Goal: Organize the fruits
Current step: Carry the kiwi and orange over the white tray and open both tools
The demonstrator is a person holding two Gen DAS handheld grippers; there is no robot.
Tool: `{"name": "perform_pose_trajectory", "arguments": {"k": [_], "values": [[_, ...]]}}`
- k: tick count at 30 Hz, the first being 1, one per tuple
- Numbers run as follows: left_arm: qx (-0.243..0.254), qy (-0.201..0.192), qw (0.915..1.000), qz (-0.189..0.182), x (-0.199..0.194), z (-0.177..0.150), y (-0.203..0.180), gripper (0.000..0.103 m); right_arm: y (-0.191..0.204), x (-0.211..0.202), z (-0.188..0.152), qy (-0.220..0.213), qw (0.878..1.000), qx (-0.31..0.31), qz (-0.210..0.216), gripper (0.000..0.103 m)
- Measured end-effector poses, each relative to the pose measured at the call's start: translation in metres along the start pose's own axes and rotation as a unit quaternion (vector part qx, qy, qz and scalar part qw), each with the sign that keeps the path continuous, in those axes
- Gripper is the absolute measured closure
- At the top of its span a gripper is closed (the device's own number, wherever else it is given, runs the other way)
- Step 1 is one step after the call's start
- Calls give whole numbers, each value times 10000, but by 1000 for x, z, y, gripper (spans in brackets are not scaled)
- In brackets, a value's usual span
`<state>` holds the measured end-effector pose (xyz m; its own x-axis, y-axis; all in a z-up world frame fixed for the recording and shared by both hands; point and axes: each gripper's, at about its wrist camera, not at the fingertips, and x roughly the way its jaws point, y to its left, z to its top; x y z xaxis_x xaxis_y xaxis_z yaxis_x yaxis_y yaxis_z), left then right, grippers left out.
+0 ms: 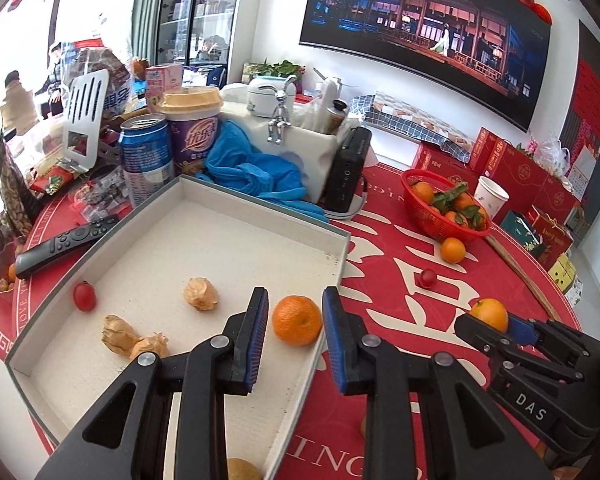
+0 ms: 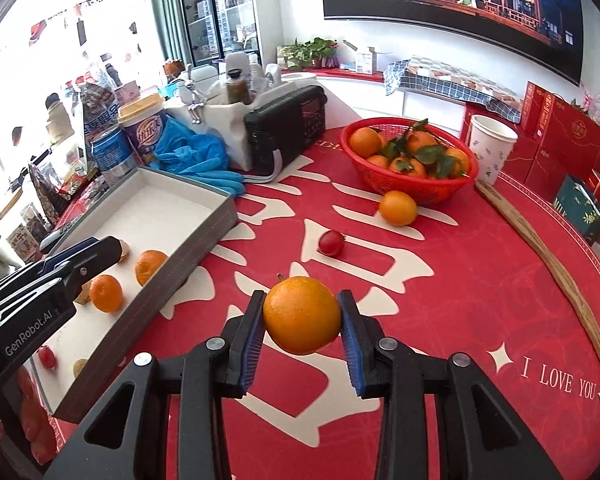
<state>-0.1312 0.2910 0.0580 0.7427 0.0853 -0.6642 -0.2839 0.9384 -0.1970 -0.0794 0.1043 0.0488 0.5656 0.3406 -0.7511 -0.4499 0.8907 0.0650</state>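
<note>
Right gripper point(image 2: 302, 320): fingers pinching orange point(image 2: 302, 314), held above table point(image 2: 460, 300). Tray point(image 2: 204, 236) lies at 10 o'clock from held orange, near. Left gripper point(image 1: 294, 322): fingers spread, straddling tangerine point(image 1: 297, 320) inside tray, contact not evident. Right gripper positioned for next deposit.

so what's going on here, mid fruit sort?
A person is sorting fruit with two grippers. The right hand-held gripper is shut on an orange, held above the red tablecloth. The left hand-held gripper is open around a mandarin lying in the shallow tray, beside a cherry tomato and husked physalis.
</note>
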Motion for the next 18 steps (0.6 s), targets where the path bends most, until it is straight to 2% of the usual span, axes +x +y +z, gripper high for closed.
{"name": "perform_pose_trajectory", "arguments": {"k": [4,6,8,10,14,18], "values": [[-106,31,9999,67,-1,0,15,72,20,8,9,53,9998,-107,141,66],[44,75,9999,-79,-3,-5,13,72,26,10,13,58,9997,-119,189,66],[407,155,9984,-364,-6,-13,1,69,26,9,15,54,9998,-132,129,66],[867,251,9937,-662,-10,-24,-17,51,19,7,14,67,9999,-127,-7,66],[1644,360,9804,-1022,-12,-43,-59,44,-8,0,9,104,9996,59,-270,66],[1921,737,9758,-737,12,-59,-84,43,-34,-5,1,153,9985,334,-402,66]]}}
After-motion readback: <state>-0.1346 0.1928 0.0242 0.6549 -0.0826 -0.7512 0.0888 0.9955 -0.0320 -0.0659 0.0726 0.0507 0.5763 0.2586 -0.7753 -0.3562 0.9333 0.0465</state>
